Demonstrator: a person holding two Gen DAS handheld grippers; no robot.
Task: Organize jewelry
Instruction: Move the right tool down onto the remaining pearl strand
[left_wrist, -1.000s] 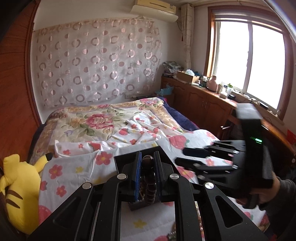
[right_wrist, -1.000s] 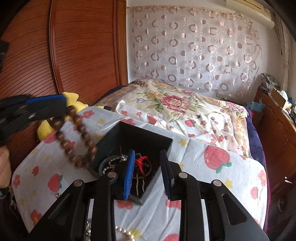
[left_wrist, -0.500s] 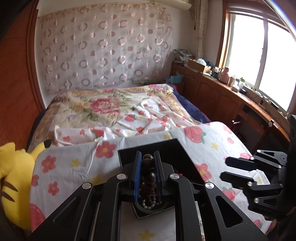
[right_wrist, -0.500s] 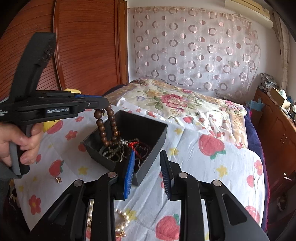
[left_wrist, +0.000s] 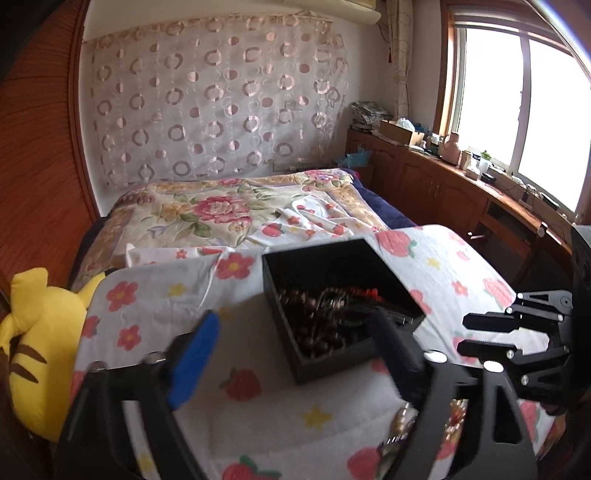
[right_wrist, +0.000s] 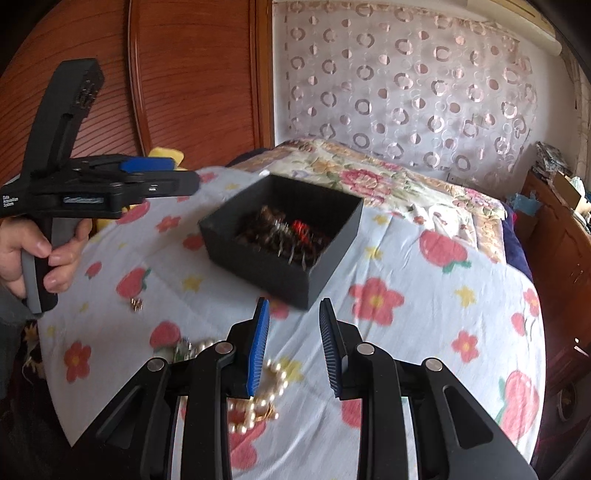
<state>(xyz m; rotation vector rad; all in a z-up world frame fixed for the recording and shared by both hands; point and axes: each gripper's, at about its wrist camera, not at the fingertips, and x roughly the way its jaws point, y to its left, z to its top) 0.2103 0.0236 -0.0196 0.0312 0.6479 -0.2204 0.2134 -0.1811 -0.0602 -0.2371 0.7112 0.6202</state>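
A black open box (left_wrist: 354, 354) stands on the flowered cloth; it also shows in the right wrist view (right_wrist: 273, 273). Brown wooden beads (left_wrist: 314, 325) and other jewelry lie inside it (right_wrist: 280, 232). My left gripper (left_wrist: 291, 354) is open and empty, near the box's front left. It shows from the side in the right wrist view (right_wrist: 166, 173). My right gripper (right_wrist: 293, 347) is open and empty, above the cloth in front of the box. A pearl necklace (right_wrist: 258, 398) lies under its left finger. It shows at the right in the left wrist view (left_wrist: 465, 332).
A small gold piece (right_wrist: 136, 304) and more loose jewelry (right_wrist: 181, 350) lie on the cloth (right_wrist: 424, 332) at the left. A yellow plush toy (left_wrist: 37, 339) sits at the cloth's left edge. The bed with a floral quilt (left_wrist: 221, 210) lies behind.
My left gripper opened and let the brown bead bracelet fall into the box, then drew back to the left. My right gripper pulled back a little from the box.
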